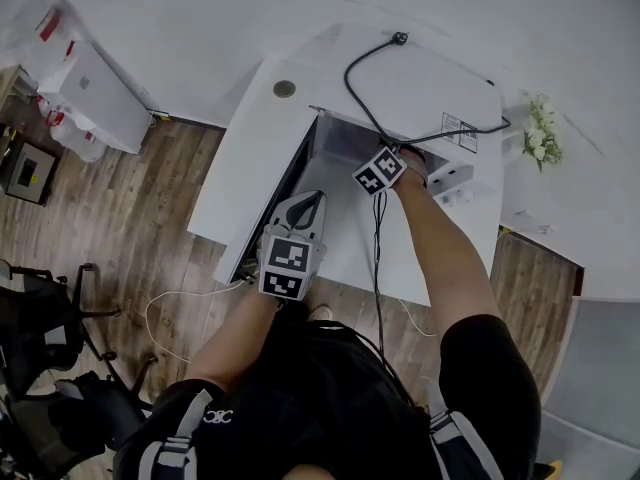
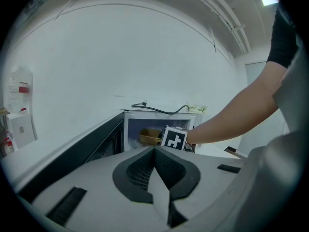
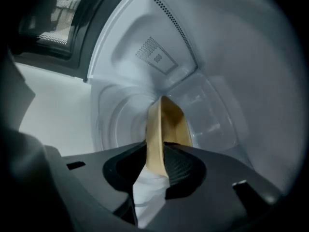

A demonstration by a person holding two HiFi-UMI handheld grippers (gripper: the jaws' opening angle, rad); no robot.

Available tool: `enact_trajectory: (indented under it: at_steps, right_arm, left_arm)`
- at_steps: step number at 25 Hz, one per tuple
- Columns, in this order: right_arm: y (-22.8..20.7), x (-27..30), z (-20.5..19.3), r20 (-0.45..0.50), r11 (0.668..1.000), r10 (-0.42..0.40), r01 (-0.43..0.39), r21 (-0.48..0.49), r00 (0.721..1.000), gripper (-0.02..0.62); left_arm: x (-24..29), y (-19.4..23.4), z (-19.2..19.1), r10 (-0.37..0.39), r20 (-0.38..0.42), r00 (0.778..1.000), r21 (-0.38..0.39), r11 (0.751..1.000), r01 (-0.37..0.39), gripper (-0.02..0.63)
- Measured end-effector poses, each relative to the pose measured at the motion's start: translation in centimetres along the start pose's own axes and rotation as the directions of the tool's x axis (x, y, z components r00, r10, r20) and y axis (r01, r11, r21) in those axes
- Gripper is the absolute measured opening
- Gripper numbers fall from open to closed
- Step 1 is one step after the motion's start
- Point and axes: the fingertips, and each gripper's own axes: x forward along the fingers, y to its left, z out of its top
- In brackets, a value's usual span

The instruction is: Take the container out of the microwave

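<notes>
White bench (image 1: 235, 158) carries open microwave (image 1: 420, 78). Tan container (image 3: 170, 122) inside microwave. Right forearm (image 1: 440, 248) outstretched into microwave, pitched down. Right tool (image 3: 157, 146) jaws wide, straddling container wall, not pinching. Left tool (image 2: 154, 151) before microwave, closed, empty. Risk: shallow bite on thin wall lets container tip or slip.

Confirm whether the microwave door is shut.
No: the door stands swung open to the left, and the tan container shows inside the microwave.

White table (image 1: 240, 158) carries 1 microwave (image 1: 420, 78), door open; table on wood floor (image 1: 130, 238).
</notes>
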Motion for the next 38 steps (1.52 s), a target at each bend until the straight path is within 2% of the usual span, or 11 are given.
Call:
enact_trajectory:
  at_steps: [3,11,24,30,34,38]
  right_arm:
    - [0.0,0.0,-0.1,-0.016,0.999,-0.009,0.008,-0.044,1.000,0.081]
    - [0.5,-1.6,-0.8,-0.007,0.998,0.023,-0.023,-0.064,1.000,0.064]
    - [1.2,-8.2,-2.3,0.099,0.995,0.053,-0.044,-0.093,0.994,0.034]
    - [3.4,-11.3,-3.6,0.115,0.987,0.126,-0.113,-0.118,0.985,0.034]
    - [5.3,-14.3,-3.1,0.153,0.971,0.226,-0.210,-0.113,0.962,0.029]
    - [6.8,-17.0,-2.5,0.196,0.958,0.280,-0.261,-0.119,0.940,0.029]
  left_arm:
    - [-0.2,-0.3,0.0,0.003,0.001,1.000,0.010,1.000,-0.003,0.012]
    - [-0.8,-1.8,0.0,-0.012,0.000,1.000,0.026,1.000,0.012,0.014]
    - [-2.6,-4.8,0.3,-0.019,0.011,1.000,0.039,0.999,0.018,0.014]
    - [-3.8,-5.3,0.7,-0.016,0.024,1.000,0.049,0.999,0.015,0.012]
    - [-4.3,-5.5,0.6,-0.017,0.028,0.999,0.050,0.999,0.016,0.014]
    - [-4.5,-5.4,0.0,-0.014,0.018,1.000,0.042,0.999,0.013,0.014]
